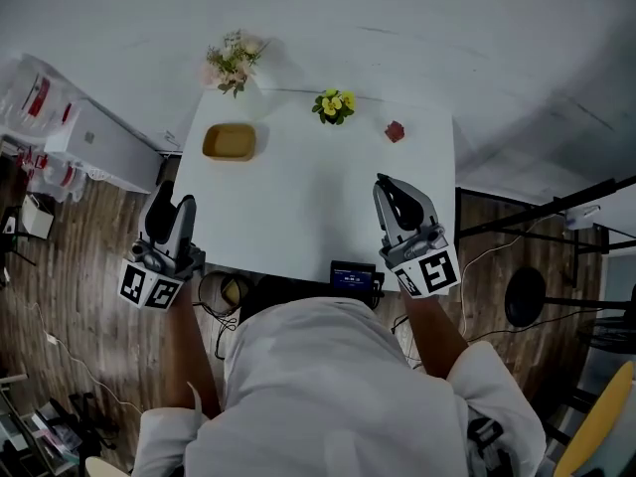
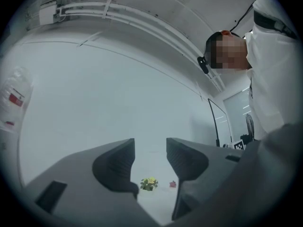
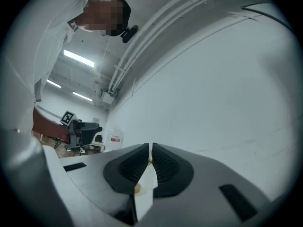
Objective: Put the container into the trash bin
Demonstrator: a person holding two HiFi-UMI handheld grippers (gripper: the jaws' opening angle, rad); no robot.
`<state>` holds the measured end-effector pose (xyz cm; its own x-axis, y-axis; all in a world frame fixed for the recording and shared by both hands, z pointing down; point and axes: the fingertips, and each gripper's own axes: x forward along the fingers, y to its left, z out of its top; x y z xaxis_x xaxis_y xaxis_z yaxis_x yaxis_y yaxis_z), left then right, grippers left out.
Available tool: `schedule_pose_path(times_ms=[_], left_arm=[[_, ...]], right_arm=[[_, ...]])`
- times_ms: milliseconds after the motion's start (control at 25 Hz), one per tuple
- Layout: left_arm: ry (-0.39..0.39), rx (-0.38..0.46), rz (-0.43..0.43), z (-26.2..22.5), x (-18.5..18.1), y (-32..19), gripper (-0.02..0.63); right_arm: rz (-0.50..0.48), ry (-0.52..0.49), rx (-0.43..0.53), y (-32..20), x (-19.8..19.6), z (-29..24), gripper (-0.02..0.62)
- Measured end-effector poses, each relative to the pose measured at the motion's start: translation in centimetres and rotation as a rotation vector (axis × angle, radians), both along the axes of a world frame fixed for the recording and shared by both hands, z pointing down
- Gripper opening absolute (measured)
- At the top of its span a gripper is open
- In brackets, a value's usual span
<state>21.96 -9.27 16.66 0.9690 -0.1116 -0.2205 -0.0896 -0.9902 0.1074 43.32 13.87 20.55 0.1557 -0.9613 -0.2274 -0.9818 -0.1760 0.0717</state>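
A tan shallow container [image 1: 230,142] lies on the white table [image 1: 298,217], towards its back left. My left gripper [image 1: 175,203] hovers just off the table's left front edge, nearer to me than the container. Its jaws stand open with nothing between them, and in the left gripper view [image 2: 150,150] only the far table shows through the gap. My right gripper [image 1: 394,183] is over the table's right front part, shut with nothing in it [image 3: 150,151]. A round dark bin-like thing [image 1: 221,292] shows below the table's front edge, partly hidden.
At the table's back stand pink flowers [image 1: 234,62], a yellow flower bunch [image 1: 334,105] and a small red thing [image 1: 395,131]. A device with a blue screen [image 1: 353,277] sits at the front edge. White boxes and bags [image 1: 89,139] crowd the left; a black stand [image 1: 524,296] is at right.
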Motion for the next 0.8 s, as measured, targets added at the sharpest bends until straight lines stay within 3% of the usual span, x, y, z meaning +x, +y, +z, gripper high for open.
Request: schedule_pose_path(times_ms=[320,560,800], left_arm=[[-0.113,-0.123,-0.051,5.9,-0.2,-6.8,0.212],[-0.256,-0.163,-0.093,11.3,1.1,-13.4,0.212],[-0.392,-0.282,-0.121,16.5,3.2,-19.9,0.212]], right_arm=[[-0.061,-0.034,-0.071,-6.9,0.2,3.1,0.046],[-0.087,-0.061,-0.146,-12.2,0.8,5.4,0.046],[-0.095,-0.126,-0.217,-16.1,1.7,8.6,0.046]])
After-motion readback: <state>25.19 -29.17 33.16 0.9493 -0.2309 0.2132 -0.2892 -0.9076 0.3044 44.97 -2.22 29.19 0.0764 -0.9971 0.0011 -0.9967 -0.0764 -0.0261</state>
